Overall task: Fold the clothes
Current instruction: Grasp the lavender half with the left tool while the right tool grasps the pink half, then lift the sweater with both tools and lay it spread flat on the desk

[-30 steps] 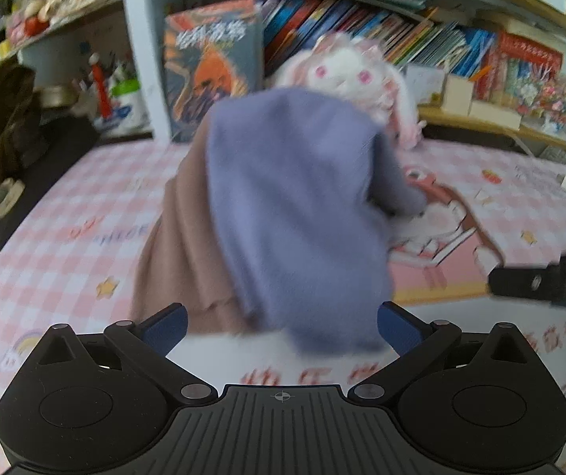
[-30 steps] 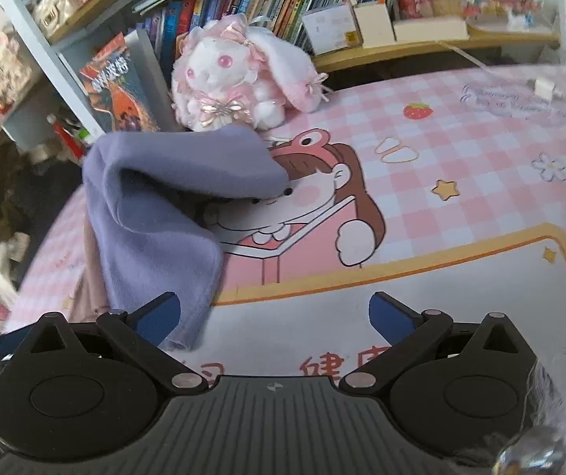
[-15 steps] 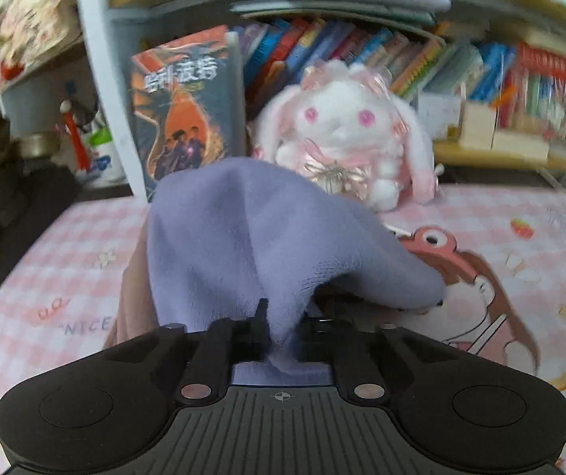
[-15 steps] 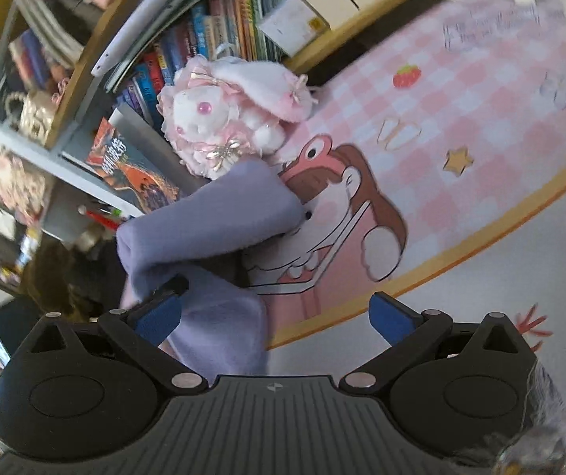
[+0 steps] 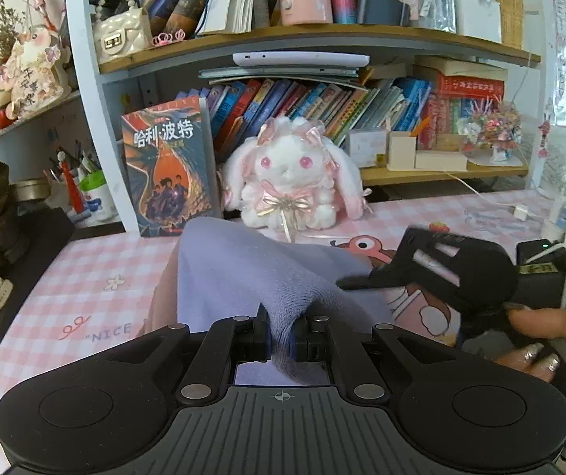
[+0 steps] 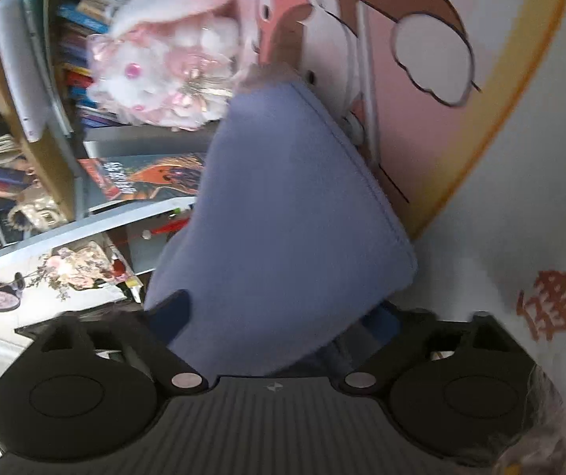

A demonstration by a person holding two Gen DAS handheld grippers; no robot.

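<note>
Left gripper: clamped on cloth ridge.
Right gripper: apart, straddling cloth.
Risk: small pinch may slip.

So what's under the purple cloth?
A strip of brownish-pink fabric shows beneath the purple cloth, along its left edge, on the pink desk mat. How far it extends underneath is covered.

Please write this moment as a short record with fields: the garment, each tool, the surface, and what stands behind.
garment: purple cloth, raised in a bunch over a brownish-pink cloth
left tool: shut on a ridge of the purple cloth
right tool: open, cloth lying between its fingers, view rotated
surface: pink checked desk mat with a cartoon print
behind: white and pink plush rabbit, upright Harry Potter book, shelf of books
</note>
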